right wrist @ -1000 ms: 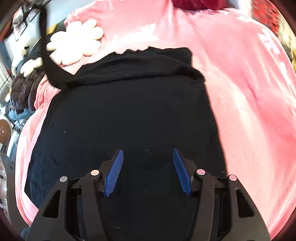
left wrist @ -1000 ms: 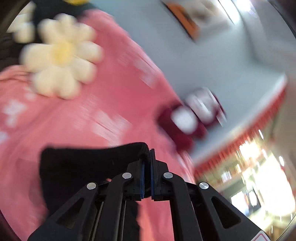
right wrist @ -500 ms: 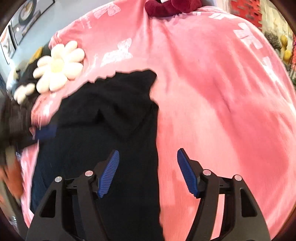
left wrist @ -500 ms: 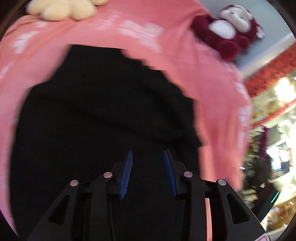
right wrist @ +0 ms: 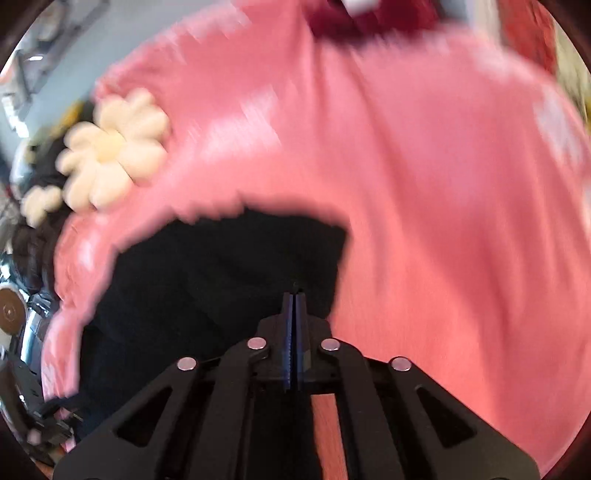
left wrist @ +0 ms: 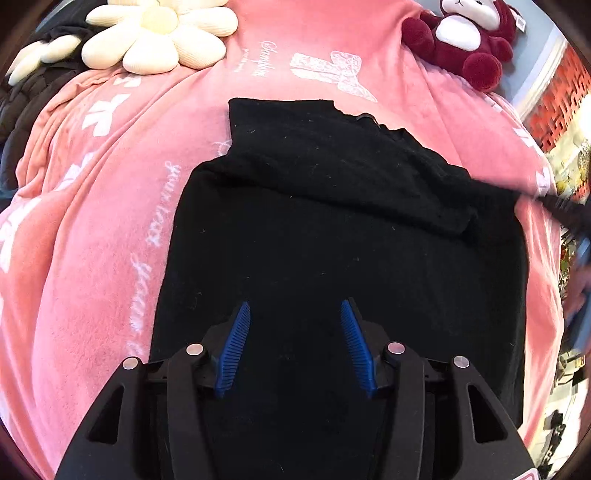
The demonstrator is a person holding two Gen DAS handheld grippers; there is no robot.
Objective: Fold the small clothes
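Your left gripper [left wrist: 293, 314] is over the black garment [left wrist: 332, 229], jaws opening, blue pads [left wrist: 236, 343] apart with only cloth below them and nothing pinched. Your right gripper [right wrist: 294, 295] is closed, pads together at the right edge of the garment [right wrist: 221, 280]; that view is motion-blurred, so I can't tell if any fabric is caught in the tips. The garment lies roughly centred on a pink fleece blanket [left wrist: 92, 258], its top part doubled over the lower body into a thicker band running across, and its right edge reaching toward the blanket's right side. The blanket has white bow prints [left wrist: 332, 74] and white script lettering [left wrist: 155, 206] running along the garment's left side; it covers everything the garment rests on, so I can't tell what's underneath. At the far end, a cream flower-shaped cushion [left wrist: 159, 33] sits on the blanket's upper left corner, with a dark quilted item [left wrist: 22, 107] beside it at the left edge. A maroon and white plush toy [left wrist: 465, 37] sits at the upper right, well apart from the garment. Behind that there's a pale blue-grey wall [left wrist: 539, 62] and a red brick-pattern surface [left wrist: 557, 103] on the right. A dark blurred object [left wrist: 569, 212] cuts into the left view's right edge, just beside the garment's corner. The right view shows shiny metal clutter [right wrist: 14, 317] at far left, blurred.
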